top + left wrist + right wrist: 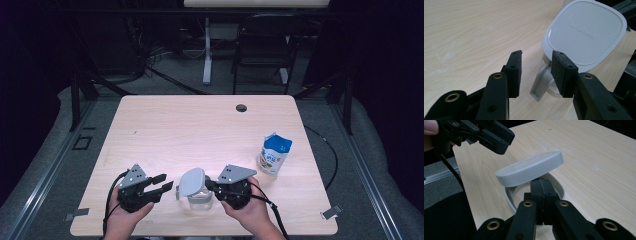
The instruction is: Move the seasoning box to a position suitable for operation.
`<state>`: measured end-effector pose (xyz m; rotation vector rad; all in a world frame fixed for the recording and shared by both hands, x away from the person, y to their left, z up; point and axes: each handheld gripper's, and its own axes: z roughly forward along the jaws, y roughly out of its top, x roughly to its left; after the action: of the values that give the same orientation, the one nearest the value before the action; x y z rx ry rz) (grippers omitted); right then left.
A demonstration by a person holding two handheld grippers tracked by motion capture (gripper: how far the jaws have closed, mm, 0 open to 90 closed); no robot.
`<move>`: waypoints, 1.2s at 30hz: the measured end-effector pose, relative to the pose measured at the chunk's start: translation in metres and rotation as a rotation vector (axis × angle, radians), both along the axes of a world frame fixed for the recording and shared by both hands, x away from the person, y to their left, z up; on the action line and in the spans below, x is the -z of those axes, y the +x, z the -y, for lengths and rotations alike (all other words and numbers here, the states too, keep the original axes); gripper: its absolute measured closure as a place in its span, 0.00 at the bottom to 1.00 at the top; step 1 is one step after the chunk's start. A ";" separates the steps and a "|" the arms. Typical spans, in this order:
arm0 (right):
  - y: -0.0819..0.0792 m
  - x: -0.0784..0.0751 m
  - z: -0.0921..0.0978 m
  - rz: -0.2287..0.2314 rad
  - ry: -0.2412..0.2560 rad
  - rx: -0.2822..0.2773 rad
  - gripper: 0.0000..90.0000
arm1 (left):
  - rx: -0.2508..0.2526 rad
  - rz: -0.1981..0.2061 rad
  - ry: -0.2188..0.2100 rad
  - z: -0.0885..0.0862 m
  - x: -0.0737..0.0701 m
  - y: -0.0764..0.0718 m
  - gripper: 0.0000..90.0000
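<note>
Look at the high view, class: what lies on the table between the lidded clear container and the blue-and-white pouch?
Only bare tabletop lies between the container and the pouch; the right gripper sits nearer the person.

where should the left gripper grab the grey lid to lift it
Take the small tab under the near edge of the raised lid, coming straight in from the left gripper side: it juts out between the open fingers, while the lid itself looks too wide for them.

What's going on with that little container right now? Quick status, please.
Left gripper open beside the container's grey side latch. Right gripper shut on clear container rim. Grey lid tilted up, ajar. Milk pouch stands well clear.
</note>
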<state>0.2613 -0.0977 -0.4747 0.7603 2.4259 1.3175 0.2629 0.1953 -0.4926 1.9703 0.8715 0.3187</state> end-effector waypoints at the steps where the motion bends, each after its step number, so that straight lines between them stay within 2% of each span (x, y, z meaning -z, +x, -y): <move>1: 0.000 0.000 0.000 0.002 -0.001 -0.002 1.00 | -0.001 -0.002 -0.001 0.000 0.000 0.000 0.68; 8: 0.000 -0.007 -0.008 0.028 -0.019 -0.014 1.00 | -0.002 0.000 -0.001 -0.001 0.000 0.000 0.68; 36: 0.002 -0.016 -0.021 0.042 -0.021 -0.030 1.00 | -0.008 0.004 -0.001 -0.004 -0.001 0.000 0.68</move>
<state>0.2631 -0.0765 -0.4589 0.6863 2.4237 1.3039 0.2625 0.1989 -0.4917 1.9650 0.8777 0.3263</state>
